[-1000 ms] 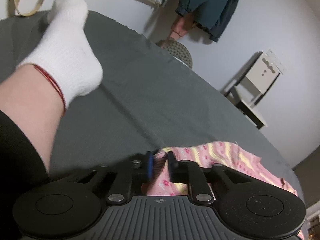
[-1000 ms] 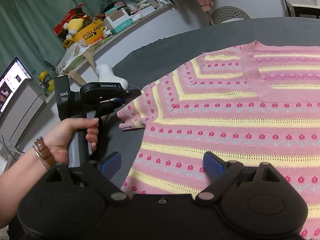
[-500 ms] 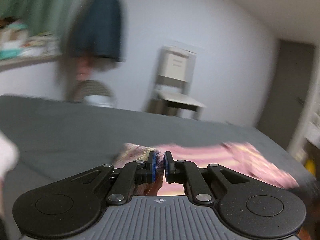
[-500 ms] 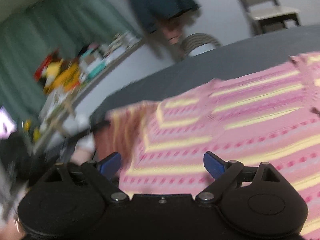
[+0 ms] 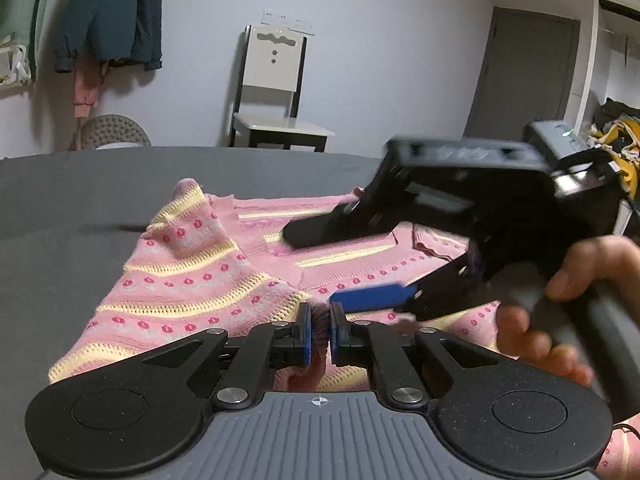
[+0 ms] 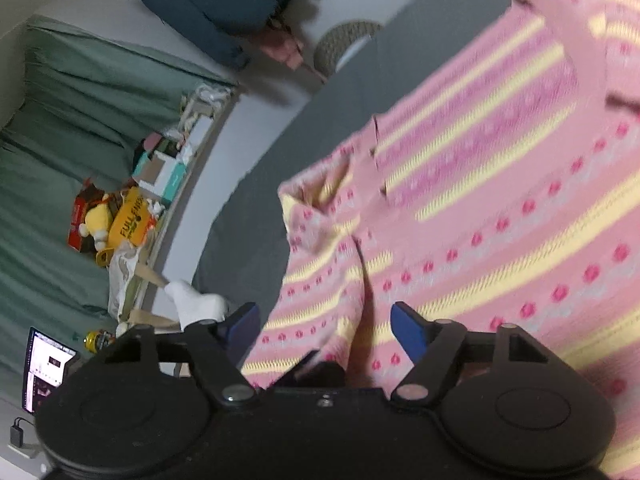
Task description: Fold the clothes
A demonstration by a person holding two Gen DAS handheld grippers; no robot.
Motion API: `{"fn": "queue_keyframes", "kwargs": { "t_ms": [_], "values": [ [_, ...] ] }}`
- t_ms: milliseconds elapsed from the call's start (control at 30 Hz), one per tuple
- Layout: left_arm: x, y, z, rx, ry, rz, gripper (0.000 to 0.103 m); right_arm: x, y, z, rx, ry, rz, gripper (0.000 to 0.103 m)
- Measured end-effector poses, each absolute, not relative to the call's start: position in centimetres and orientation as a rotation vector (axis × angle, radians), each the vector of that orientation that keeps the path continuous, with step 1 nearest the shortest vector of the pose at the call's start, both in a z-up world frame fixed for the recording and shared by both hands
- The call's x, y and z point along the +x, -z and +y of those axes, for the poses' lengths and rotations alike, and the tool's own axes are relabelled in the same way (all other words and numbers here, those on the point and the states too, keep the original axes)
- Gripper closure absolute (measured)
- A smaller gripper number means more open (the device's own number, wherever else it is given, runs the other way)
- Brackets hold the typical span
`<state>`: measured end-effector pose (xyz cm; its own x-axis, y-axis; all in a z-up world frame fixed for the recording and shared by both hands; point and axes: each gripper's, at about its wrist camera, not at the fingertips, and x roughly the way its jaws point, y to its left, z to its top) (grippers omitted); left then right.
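A pink knit sweater with yellow stripes and small red flowers lies on a grey-covered table. My left gripper is shut on a fold of the sweater's sleeve, which is pulled over the body. My right gripper, held by a hand, hovers open just above the sweater, right of the left one. In the right wrist view the sweater fills the right side, and the right gripper stands open over the folded sleeve, its blue pads apart.
A white chair stands by the far wall, beside hanging jackets and a round woven stool. In the right wrist view, a white sock lies at the table edge, near a cluttered shelf and a laptop screen.
The left gripper has swung right, dragging the pinched sleeve across the sweater body. The right gripper has tilted and moved in close above the fold, still open.
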<state>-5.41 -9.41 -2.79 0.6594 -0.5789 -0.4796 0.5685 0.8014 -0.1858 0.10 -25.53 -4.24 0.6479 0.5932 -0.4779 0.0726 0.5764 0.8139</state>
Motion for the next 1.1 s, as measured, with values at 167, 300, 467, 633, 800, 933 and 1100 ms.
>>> {"fn": "queue_keyframes", "kwargs": {
  "t_ms": [167, 300, 467, 633, 800, 933, 1100],
  "values": [
    [-5.8, 3.0, -10.0, 0.016, 0.667, 0.551, 0.094, 0.9, 4.6, -24.4, 0.886, -0.336, 0.88, 0.072],
    [-6.0, 2.5, -10.4, 0.023, 0.667, 0.587, 0.093, 1.0, 4.7, -24.5, 0.811, -0.308, 0.903, 0.098],
    [-6.9, -0.5, -6.6, -0.124, 0.644, 0.522, 0.07, 1.1, 3.3, -26.3, 0.785, -0.293, 0.831, 0.099],
    [-5.3, -1.7, -0.7, -0.295, 0.423, 0.451, 0.014, 2.2, 3.4, -26.7, 0.696, -0.245, 0.875, 0.099],
    [-2.5, 0.1, 3.9, -0.55, 0.307, 0.583, 0.014, 3.7, 3.3, -26.5, 0.64, -0.25, 0.905, 0.099],
    [-1.9, 1.3, 4.5, -0.656, 0.364, 0.631, 0.014, 4.8, 3.3, -26.2, 0.633, -0.274, 0.976, 0.091],
    [-2.1, 1.9, 2.6, -0.661, 0.509, 0.689, 0.014, 3.1, 2.7, -26.7, 0.599, -0.267, 0.949, 0.05]
  ]
}}
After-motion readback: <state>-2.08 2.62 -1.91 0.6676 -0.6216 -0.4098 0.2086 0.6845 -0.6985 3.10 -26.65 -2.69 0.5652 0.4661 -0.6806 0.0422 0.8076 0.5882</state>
